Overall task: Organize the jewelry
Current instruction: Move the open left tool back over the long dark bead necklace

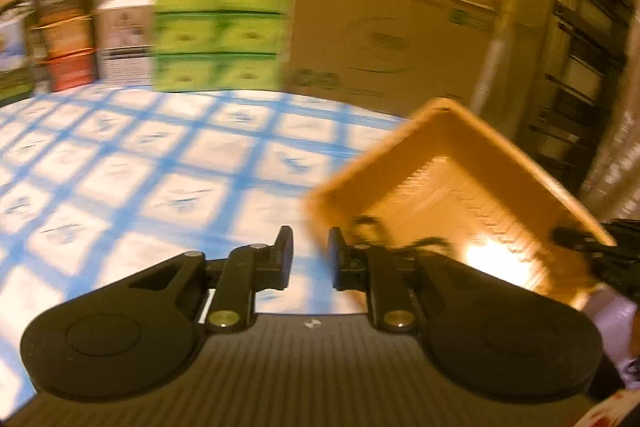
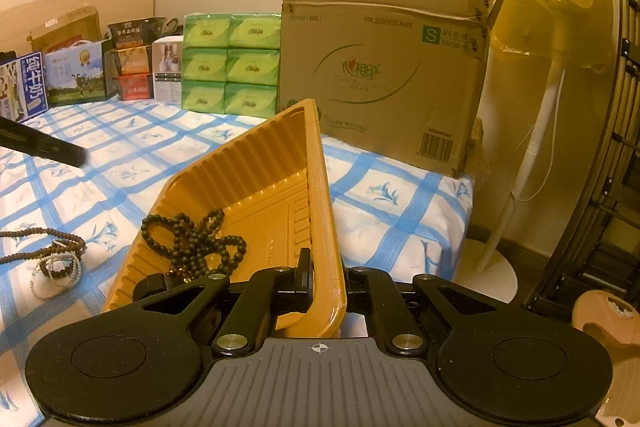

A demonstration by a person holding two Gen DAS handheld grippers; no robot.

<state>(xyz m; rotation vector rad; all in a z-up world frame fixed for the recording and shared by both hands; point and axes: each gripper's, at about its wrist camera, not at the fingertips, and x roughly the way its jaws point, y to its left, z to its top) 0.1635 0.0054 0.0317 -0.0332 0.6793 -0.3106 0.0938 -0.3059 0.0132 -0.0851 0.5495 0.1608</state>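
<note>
My right gripper [image 2: 326, 277] is shut on the near rim of an orange plastic tray [image 2: 248, 187] and holds it tilted above the bed. A dark bead string [image 2: 196, 243] lies in the tray's low corner. More bead strings and a pale bracelet [image 2: 56, 259] lie on the sheet at the left. My left gripper [image 1: 310, 259] is open and empty, just left of the tray [image 1: 460, 187] in the blurred left wrist view. The dark beads [image 1: 372, 227] show at the tray's near edge there.
The bed has a blue checked sheet [image 2: 140, 163]. Along the wall stand green tissue packs [image 2: 230, 67], a large cardboard box [image 2: 384, 67], milk cartons [image 2: 24, 87] and small boxes. A fan in a yellow bag [image 2: 560, 7] stands right of the bed.
</note>
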